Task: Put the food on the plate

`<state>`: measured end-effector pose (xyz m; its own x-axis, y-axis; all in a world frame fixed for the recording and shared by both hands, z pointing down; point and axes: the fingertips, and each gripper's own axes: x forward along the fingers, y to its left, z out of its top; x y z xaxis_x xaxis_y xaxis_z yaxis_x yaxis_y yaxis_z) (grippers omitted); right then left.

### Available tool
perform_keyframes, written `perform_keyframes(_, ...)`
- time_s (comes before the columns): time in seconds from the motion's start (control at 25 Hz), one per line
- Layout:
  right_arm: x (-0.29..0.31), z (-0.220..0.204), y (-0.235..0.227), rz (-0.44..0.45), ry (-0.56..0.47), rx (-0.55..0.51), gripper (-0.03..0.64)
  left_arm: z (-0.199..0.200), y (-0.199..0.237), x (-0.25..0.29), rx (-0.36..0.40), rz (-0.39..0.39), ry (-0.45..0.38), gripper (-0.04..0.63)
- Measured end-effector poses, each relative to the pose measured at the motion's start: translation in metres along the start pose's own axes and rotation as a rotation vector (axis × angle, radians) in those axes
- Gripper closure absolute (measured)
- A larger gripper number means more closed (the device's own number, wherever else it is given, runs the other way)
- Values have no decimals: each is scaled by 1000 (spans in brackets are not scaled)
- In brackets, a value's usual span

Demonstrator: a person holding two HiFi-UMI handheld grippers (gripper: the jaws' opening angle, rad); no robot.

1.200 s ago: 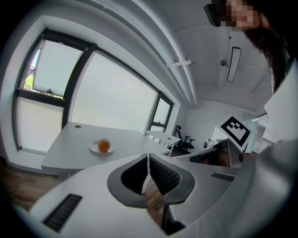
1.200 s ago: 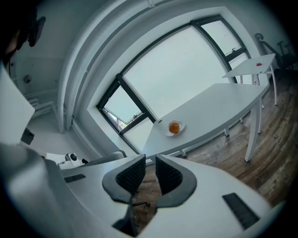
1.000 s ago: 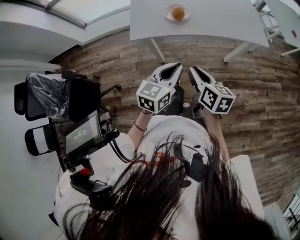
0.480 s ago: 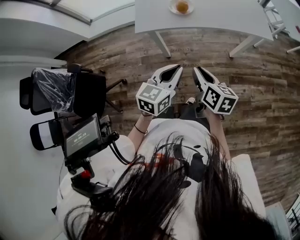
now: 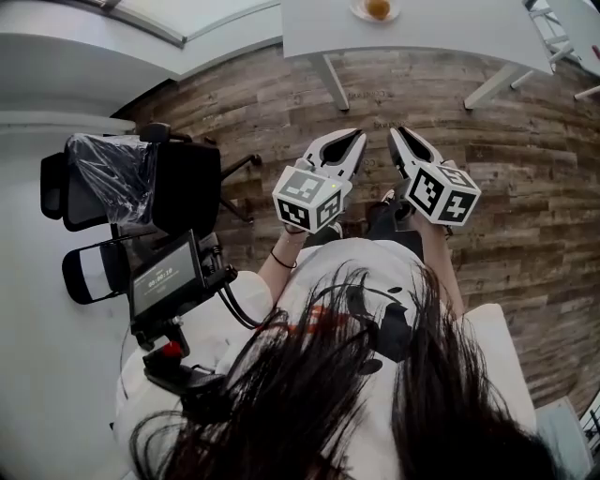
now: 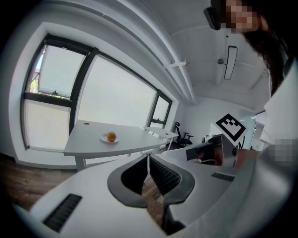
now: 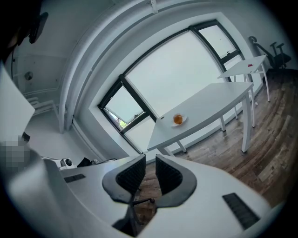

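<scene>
An orange piece of food (image 5: 378, 7) lies on a small white plate (image 5: 362, 12) on the white table (image 5: 441, 28) at the top edge of the head view. Both grippers hang over the wooden floor, well short of the table. My left gripper (image 5: 357, 134) is shut, its tips meeting with nothing between them. My right gripper (image 5: 397, 134) beside it is shut and empty too. In the left gripper view the food (image 6: 111, 136) and plate (image 6: 104, 139) are far beyond my left gripper (image 6: 148, 156). In the right gripper view the food (image 7: 178, 119) is far beyond my right gripper (image 7: 150, 158).
Black office chairs (image 5: 141, 187), one wrapped in plastic, stand at the left. A device with a small screen (image 5: 167, 272) hangs by the person's side. The table legs (image 5: 328, 82) reach the wooden floor (image 5: 525, 169). Another white table (image 7: 242, 69) stands to the right.
The table with the plate has slid toward the top edge of the head view and a little right. Both grippers stay side by side and shut.
</scene>
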<state>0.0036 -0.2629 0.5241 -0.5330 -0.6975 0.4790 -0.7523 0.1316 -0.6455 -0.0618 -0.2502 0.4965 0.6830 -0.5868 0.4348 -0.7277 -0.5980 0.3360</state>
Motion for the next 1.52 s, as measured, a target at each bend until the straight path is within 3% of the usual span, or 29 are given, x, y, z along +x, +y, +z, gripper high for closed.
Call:
perform_keyframes(0.48, 6, 1, 3, 9, 15, -13, 541, 8, 4, 2, -4, 20, -17, 589)
perform_keyframes(1.12, -9, -12, -2, -22, 58, 0, 541, -12, -15, 1, -53, -5, 30, 589)
perform_keyframes(1.52, -13, 3, -1, -27, 43, -31, 541, 4, -19, 10, -44, -15, 1, 589)
